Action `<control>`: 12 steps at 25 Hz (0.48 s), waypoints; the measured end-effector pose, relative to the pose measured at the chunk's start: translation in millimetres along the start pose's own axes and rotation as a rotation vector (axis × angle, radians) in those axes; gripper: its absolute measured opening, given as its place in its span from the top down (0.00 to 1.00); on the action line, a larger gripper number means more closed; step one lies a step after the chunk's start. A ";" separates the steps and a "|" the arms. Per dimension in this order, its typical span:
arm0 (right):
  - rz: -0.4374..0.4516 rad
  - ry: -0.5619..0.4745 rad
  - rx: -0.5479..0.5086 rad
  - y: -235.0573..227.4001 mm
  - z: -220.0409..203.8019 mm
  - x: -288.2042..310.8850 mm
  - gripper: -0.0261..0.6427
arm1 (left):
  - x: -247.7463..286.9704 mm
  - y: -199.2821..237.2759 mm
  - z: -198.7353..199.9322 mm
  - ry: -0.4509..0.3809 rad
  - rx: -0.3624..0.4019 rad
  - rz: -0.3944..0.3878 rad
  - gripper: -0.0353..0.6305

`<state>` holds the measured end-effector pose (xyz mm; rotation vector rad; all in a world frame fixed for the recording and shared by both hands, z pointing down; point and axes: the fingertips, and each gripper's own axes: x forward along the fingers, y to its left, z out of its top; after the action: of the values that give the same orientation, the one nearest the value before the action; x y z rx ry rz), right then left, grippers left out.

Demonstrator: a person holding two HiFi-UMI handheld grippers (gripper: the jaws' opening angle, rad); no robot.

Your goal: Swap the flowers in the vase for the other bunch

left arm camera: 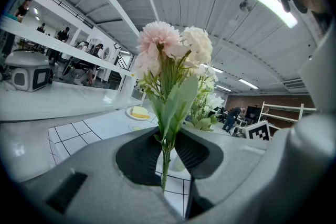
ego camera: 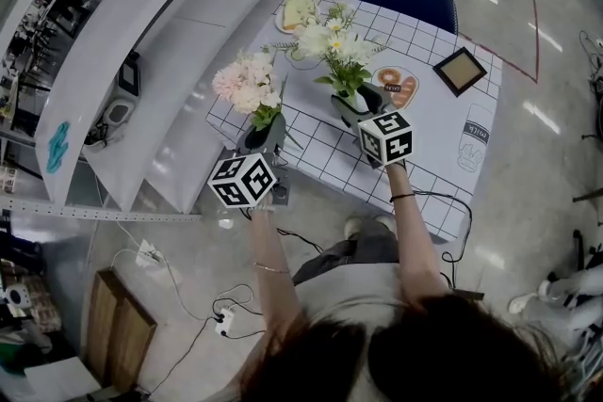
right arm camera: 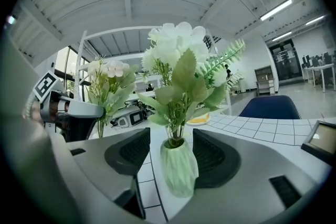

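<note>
Left gripper (left arm camera: pixel 166 150) is clamped on pink-and-cream flower stems (left arm camera: pixel 168 93) beside a pale-green ribbed vase (right arm camera: pixel 179 170), which is straddled, untouched, by the parted right gripper (right arm camera: pixel 171 148).

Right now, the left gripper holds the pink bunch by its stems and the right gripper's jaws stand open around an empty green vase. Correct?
Not quite: the green vase is not empty, the white bunch stands in it, as the right gripper view shows. The left gripper holds the pink bunch by its stems; the right gripper is open around the vase.
</note>
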<state>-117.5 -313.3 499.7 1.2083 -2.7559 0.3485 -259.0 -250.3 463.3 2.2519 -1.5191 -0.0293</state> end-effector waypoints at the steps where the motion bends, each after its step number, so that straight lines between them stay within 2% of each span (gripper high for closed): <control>1: -0.008 0.002 -0.005 -1.5 -0.9 -1.9 0.64 | -0.5 -0.3 -0.3 -0.001 0.000 0.000 0.83; 6: -0.037 0.000 0.018 -8.6 -4.5 -17.6 0.64 | -4.1 -3.6 -1.3 -0.011 -0.007 -0.003 0.83; 12: -0.022 -0.003 0.008 -3.9 0.5 -30.5 0.64 | -6.0 -12.8 -6.7 -0.006 -0.009 -0.021 0.83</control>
<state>-94.0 -294.4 494.0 1.2407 -2.7446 0.3567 -248.5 -238.7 463.6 2.2625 -1.4959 -0.0483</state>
